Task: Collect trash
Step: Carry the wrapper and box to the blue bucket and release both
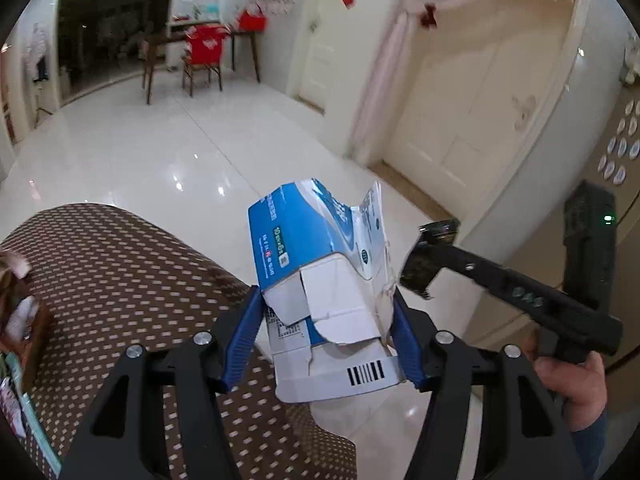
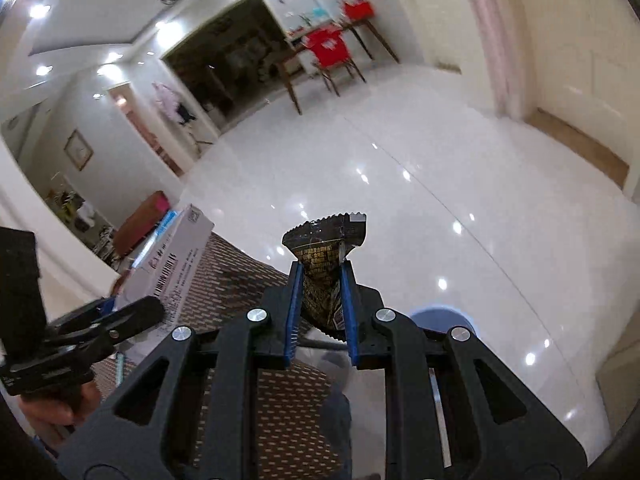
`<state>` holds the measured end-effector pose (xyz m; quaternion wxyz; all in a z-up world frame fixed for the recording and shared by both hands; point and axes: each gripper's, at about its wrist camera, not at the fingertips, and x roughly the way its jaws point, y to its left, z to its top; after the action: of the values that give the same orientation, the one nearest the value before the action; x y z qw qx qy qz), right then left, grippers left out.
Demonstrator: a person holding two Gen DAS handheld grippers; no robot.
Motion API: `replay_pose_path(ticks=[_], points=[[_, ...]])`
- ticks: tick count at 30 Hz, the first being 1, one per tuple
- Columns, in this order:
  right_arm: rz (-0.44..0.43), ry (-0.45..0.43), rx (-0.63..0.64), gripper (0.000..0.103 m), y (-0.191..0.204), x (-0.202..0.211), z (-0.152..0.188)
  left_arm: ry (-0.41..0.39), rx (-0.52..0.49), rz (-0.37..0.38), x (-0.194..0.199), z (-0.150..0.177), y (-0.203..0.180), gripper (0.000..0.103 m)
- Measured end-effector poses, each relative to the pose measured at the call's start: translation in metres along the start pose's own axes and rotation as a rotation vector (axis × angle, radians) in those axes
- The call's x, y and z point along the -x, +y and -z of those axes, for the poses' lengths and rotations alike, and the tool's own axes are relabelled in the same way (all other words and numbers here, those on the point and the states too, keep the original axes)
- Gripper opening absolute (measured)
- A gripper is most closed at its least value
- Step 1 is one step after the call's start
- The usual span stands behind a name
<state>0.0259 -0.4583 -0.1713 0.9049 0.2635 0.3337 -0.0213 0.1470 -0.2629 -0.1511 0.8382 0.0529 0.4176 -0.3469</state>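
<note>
My left gripper (image 1: 326, 312) is shut on a torn blue and white cardboard box (image 1: 320, 248), its blue pads pressing on the box's two sides. The box sticks up past the fingertips, with a barcode at its lower end. My right gripper (image 2: 320, 276) is shut on a crumpled black snack wrapper (image 2: 326, 244) with a serrated edge. In the left wrist view the right gripper (image 1: 424, 258) with its black wrapper (image 1: 434, 234) hangs to the right, held by a hand (image 1: 572, 384). In the right wrist view the box (image 2: 168, 256) and the left gripper's body (image 2: 100, 324) show at the left.
A brown dotted tablecloth covers the table (image 1: 120, 280) below both grippers. A round blue-rimmed bin (image 2: 442, 318) shows just beyond the right gripper's frame. Glossy white floor tiles (image 2: 440, 184) stretch ahead. Chairs with red covers (image 1: 204, 50) stand far back; a cream door (image 1: 472, 112) is on the right.
</note>
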Motion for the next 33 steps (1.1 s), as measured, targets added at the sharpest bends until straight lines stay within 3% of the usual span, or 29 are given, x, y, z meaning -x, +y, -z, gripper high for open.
replay_pose_path(ticks=[8, 9, 10, 15, 19, 22, 23, 26, 33], points=[[0.055, 0.144, -0.154, 0.024, -0.062, -0.059, 0.016, 0.122, -0.059, -0.011, -0.067, -0.005, -0.016, 0.06], [0.07, 0.156, -0.178, 0.033, -0.07, -0.064, 0.017, 0.134, -0.066, -0.011, -0.074, -0.006, -0.02, 0.06], [0.079, 0.158, -0.204, 0.053, -0.078, -0.065, 0.018, 0.145, -0.074, -0.012, -0.081, -0.007, -0.022, 0.061], [0.091, 0.096, -0.279, 0.071, -0.098, -0.046, 0.018, 0.21, -0.103, -0.005, -0.115, -0.011, -0.03, 0.061], [0.1, 0.037, -0.293, 0.078, -0.105, -0.026, 0.005, 0.264, -0.12, 0.008, -0.142, -0.012, -0.036, 0.063], [0.097, 0.004, -0.29, 0.083, -0.106, -0.017, 0.001, 0.306, -0.109, 0.024, -0.16, -0.017, -0.037, 0.069], [0.096, -0.007, -0.287, 0.085, -0.105, -0.013, 0.0, 0.319, -0.108, 0.022, -0.165, -0.018, -0.037, 0.076], [0.093, -0.028, -0.278, 0.093, -0.101, -0.008, -0.006, 0.3, -0.109, -0.002, -0.164, -0.022, -0.036, 0.089], [0.13, -0.037, -0.254, 0.097, -0.085, -0.008, 0.001, 0.219, -0.081, -0.032, -0.129, -0.027, -0.02, 0.089]])
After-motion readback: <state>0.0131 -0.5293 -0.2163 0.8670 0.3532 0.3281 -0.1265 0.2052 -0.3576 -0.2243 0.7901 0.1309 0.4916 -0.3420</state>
